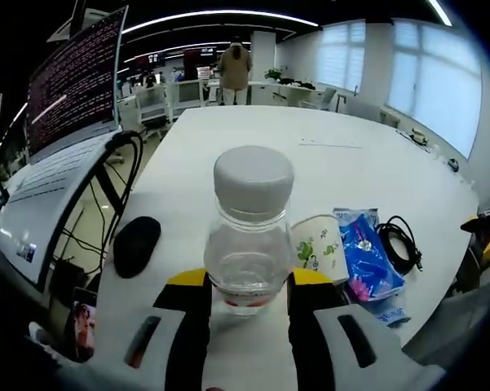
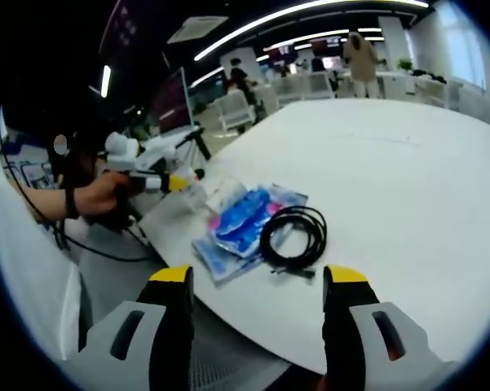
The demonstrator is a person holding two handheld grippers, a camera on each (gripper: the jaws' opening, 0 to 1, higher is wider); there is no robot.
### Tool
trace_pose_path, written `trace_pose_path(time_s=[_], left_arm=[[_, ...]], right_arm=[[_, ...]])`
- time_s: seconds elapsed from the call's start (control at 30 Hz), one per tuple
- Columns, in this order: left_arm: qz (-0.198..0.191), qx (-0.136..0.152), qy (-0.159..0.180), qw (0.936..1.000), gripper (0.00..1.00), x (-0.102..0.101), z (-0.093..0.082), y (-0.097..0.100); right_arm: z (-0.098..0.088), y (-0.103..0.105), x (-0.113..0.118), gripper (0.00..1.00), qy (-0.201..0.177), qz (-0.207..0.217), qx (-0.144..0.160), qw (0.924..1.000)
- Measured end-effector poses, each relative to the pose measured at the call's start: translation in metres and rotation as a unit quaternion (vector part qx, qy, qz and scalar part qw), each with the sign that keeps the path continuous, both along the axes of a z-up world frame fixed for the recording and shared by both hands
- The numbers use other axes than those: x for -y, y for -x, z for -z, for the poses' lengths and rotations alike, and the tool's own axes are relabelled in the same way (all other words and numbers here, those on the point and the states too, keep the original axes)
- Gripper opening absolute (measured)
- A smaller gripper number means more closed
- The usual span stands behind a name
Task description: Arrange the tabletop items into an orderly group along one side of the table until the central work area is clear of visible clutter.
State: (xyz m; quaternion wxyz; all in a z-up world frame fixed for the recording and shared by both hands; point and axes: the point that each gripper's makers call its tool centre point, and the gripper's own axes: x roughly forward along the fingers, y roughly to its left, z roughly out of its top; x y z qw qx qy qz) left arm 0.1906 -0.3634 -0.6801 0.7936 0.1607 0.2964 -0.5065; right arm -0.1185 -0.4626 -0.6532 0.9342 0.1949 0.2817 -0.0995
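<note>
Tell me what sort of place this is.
Most likely an open-plan office or lab: a big white table, a monitor full of text lines, rows of desks behind under strip lighting, and a person standing at the far end.

A: Bright and even; ceiling strips (image 1: 220,14) and windows (image 1: 440,77) light the white table (image 1: 350,179), with faint shadows.
B: Fisheye bending at the edges, distant office soft, windows blown out.

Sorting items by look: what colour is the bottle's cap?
White, on the clear bottle with its cap; clearest in the left gripper view.
</note>
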Motion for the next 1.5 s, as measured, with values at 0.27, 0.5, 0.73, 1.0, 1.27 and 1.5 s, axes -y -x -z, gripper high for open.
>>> trace_pose_path(time_s=[0.27,0.5,0.73,1.0,1.27,1.5], left_arm=[[-0.005,0.000,0.002,1.0000,0.35,0.011,0.000,-0.009],[-0.025,-0.005,0.013,0.9996,0.35,0.026,0.001,-0.020],[-0.041,-0.007,0.020,0.9989,0.35,0.048,0.001,-0.034],[-0.057,-0.013,0.030,0.9979,0.36,0.069,0.002,-0.047],[-0.068,-0.030,0.038,0.9965,0.36,0.083,0.006,-0.058],[-0.072,-0.033,0.042,0.9960,0.37,0.094,0.006,-0.067]], right_arm=[[-0.001,0.001,-0.001,0.62,0.001,0.001,-0.001,1.0000],[0.000,0.005,0.001,0.63,0.001,0.004,-0.005,1.0000],[0.001,0.010,0.003,0.63,0.001,0.007,-0.011,0.9999],[0.001,0.011,0.009,0.63,0.002,0.010,-0.014,0.9999],[0.002,0.008,0.009,0.63,-0.001,0.004,-0.018,0.9998],[0.003,0.009,0.011,0.62,-0.002,0.005,-0.021,0.9998]])
